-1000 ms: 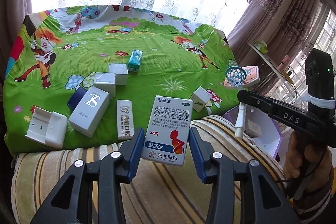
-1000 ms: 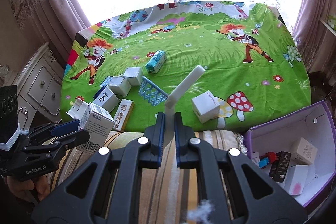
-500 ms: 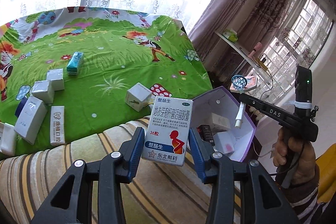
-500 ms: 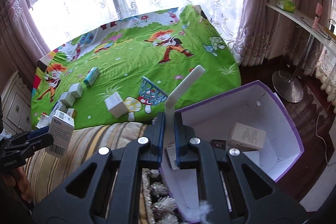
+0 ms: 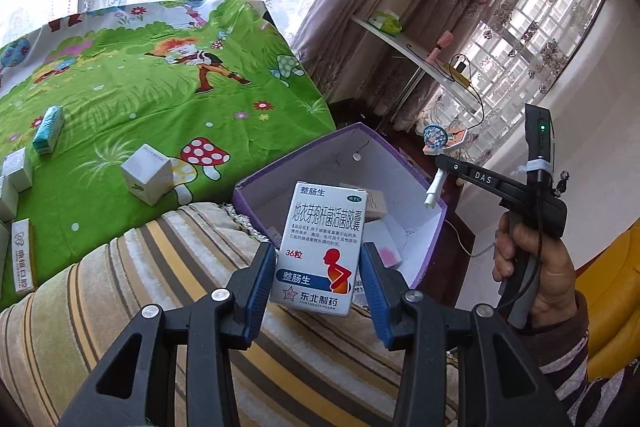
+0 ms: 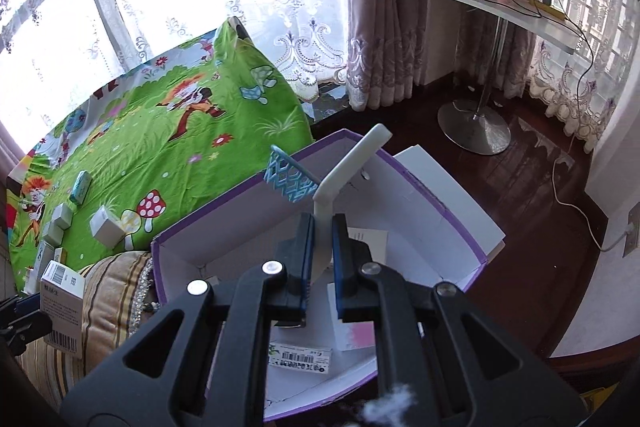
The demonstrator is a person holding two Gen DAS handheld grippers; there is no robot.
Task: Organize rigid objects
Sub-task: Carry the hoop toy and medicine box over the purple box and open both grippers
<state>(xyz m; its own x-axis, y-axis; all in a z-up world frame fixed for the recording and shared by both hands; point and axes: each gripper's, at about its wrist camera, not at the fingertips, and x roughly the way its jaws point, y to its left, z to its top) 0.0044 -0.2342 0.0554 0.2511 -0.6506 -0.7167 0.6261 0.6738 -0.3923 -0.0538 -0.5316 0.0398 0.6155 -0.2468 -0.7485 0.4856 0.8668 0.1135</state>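
Medicine box (image 5: 320,247) sits clamped between the pads of the left tool (image 5: 318,281), upright with its printed face to the camera, and it now hangs just short of the purple-rimmed carton (image 5: 436,215) rather than over the green cartoon sheet (image 5: 160,99) where it was a second ago. Both hands have swung away from the bed toward that carton. The right tool (image 6: 322,251) is squeezed fully together on the white stem of a toy hoop (image 6: 352,163) with a blue net, and from its own camera it already hovers above the carton's open interior, where a few small boxes lie. By my reading, the carry is nearly over and two drops are due, the hoop first. Several white boxes, among them a cube (image 5: 146,175) beside the mushroom print, are left on the sheet, so plenty of sorting remains.
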